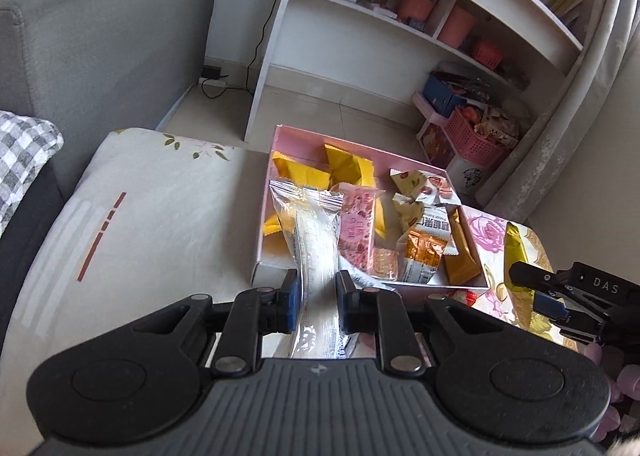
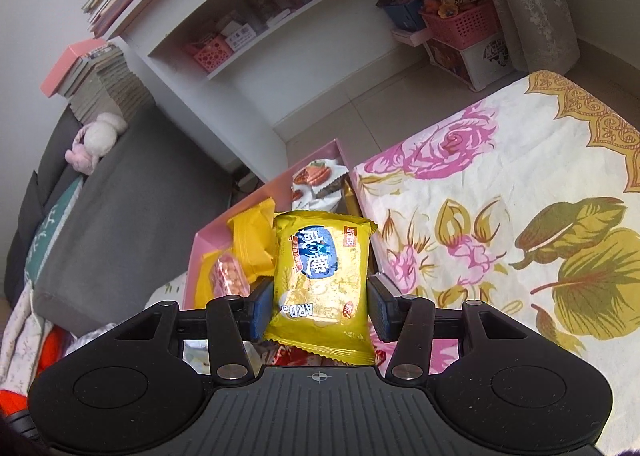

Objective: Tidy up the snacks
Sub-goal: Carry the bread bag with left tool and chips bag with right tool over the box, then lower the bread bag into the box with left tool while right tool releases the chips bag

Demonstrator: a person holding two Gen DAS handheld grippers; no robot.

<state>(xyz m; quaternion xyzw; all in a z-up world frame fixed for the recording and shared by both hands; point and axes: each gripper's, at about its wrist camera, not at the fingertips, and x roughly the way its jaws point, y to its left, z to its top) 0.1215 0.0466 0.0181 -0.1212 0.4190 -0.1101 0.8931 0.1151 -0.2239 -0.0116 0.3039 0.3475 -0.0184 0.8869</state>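
Observation:
My left gripper is shut on a long clear-and-white snack packet, held over the near left edge of a pink box. The box holds several snacks: yellow packets, a pink bar and an orange-white packet. My right gripper is shut on a gold biscuit packet with a blue label, right of the pink box. The right gripper also shows at the right edge of the left wrist view, with the gold packet in it.
The box lies on a bed, between a white floral pillow and a rose-patterned sheet. A grey sofa stands to the left. A white shelf unit with pink baskets stands behind on the tiled floor.

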